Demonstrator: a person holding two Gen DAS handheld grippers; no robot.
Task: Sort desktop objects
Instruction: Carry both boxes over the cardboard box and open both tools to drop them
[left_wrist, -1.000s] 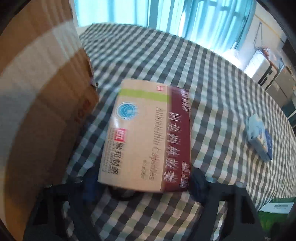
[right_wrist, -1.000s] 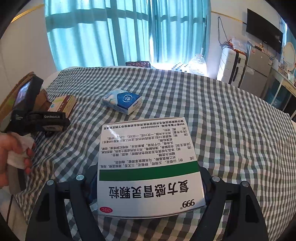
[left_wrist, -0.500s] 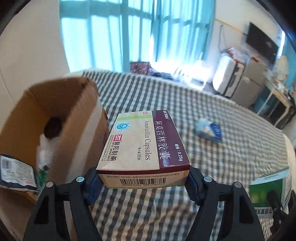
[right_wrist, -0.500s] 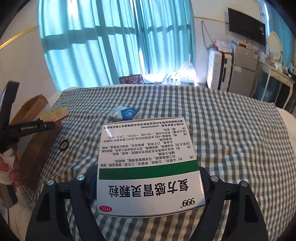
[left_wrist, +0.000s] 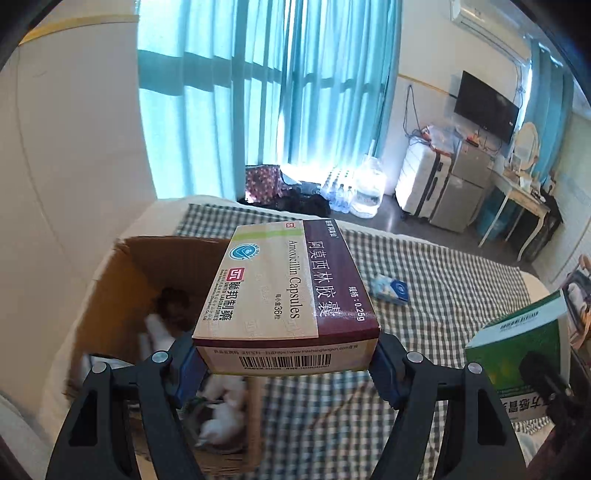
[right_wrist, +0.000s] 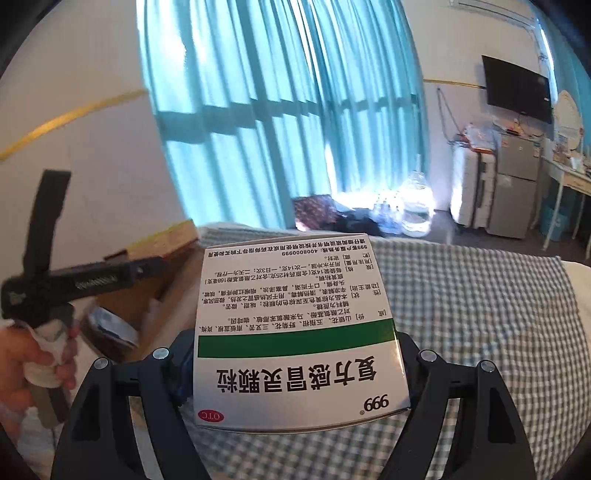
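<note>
Gripping amoxicillin box (left_wrist: 286, 295), left gripper (left_wrist: 284, 363); right gripper (right_wrist: 295, 373) clamps green-white box (right_wrist: 295, 325); carton (left_wrist: 122, 295) contents blurred.

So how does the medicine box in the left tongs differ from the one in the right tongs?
The amoxicillin box is beige with a maroon band; the 999 box is white with a green stripe. The amoxicillin box is held above the open cardboard carton; the 999 box is held over the checked cloth. The 999 box looks wider and flatter. Both are clamped flat by their side edges.
</note>
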